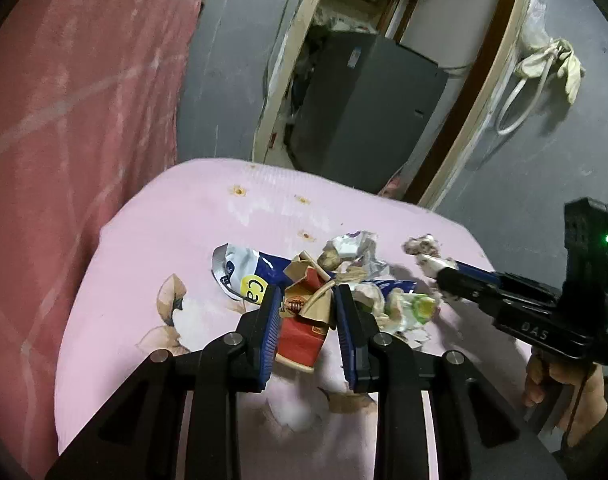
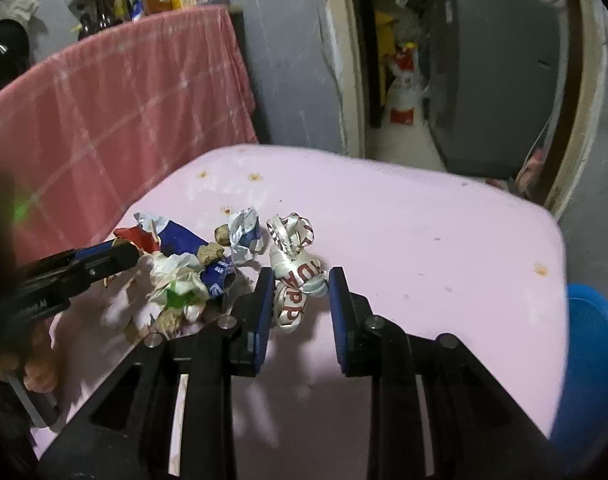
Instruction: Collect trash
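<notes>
- Pink cloth-covered table top [image 2: 424,240] carrying a loose heap of rubbish towards its near left part, seen from the right wrist.
- Left gripper [image 1: 308,300] spread open, blue pads either side of a torn red and brown cardboard packet [image 1: 304,332], not yet pinching it.
- Right gripper [image 2: 300,280] likewise open, straddling a crumpled white wrapper with red lettering [image 2: 293,280], which touches the left pad only.
- Best done by centring each piece between the pads before closing, since both sit nearer one side; squeezing slowly, as crumpled paper and thin card will likely collapse and slip.
- Worth lifting straight up so neighbouring scraps do not drag along.
- Blue round bin [image 2: 592,360] just past the right edge of the table, probably the drop spot.
- Counted: two grippers, one red packet, one red-lettered wrapper, one long blue and white foil packet with a yellow dot [image 1: 243,276], one green and white scrap [image 2: 179,292], two small brown lumps [image 2: 211,254].
- Remaining crumpled bits too tangled to count exactly.
</notes>
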Motion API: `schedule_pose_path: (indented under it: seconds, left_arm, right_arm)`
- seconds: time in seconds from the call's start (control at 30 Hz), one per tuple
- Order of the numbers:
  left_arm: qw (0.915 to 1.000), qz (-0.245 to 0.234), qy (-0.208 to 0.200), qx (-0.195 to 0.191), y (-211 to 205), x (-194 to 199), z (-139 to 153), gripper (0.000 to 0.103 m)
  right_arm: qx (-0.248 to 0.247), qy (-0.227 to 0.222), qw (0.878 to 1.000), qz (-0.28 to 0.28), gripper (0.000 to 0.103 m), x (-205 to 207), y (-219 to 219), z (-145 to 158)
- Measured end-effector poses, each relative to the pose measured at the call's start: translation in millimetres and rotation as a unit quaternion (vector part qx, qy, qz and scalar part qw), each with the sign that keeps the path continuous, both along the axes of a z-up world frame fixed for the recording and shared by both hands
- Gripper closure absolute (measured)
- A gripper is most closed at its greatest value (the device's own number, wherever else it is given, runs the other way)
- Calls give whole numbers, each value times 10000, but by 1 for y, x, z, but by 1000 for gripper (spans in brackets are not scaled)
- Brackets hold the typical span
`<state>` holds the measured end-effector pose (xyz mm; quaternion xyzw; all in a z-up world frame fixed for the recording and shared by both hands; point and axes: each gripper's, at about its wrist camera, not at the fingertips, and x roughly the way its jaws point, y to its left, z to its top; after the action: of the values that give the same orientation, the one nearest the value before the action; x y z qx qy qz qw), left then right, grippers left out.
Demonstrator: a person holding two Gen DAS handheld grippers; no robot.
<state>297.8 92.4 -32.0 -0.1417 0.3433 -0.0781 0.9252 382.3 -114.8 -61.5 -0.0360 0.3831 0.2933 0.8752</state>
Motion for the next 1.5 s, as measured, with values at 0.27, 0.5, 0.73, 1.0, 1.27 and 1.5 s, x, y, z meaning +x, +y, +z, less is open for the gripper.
schedule_pose_path:
  seconds: [0.27,0.5,0.73,1.0,1.27,1.5]
  left_arm:
    - [9975,-48,-698,117,-26,-26,32,80]
    - [9876,-304,-1522,241,-70,-40,71,80]
    - [9723,-610,-2249,189,-121,-48,105,80]
    - [9577,-1133,-2644,118,-186,-44,127,79]
    - [9505,-1629,-2645,49,-248,-27,126,79]
    - [9530,-1947,-2321,92,-290,-5,106,79]
  right_arm:
    - [472,-881,9946,-291,76,-42,-37,32]
    - [701,-2030,9753,-524,76,-85,-68,83]
    - [767,-2931,9483,-943,76,-120,-108,122]
    - [770,-3320,9267,-1587,76,-139,-171,136]
    - [755,-3370,9124,-2199,76,-144,-232,130]
    - [701,-3176,9104,-2558,76,-138,-267,111]
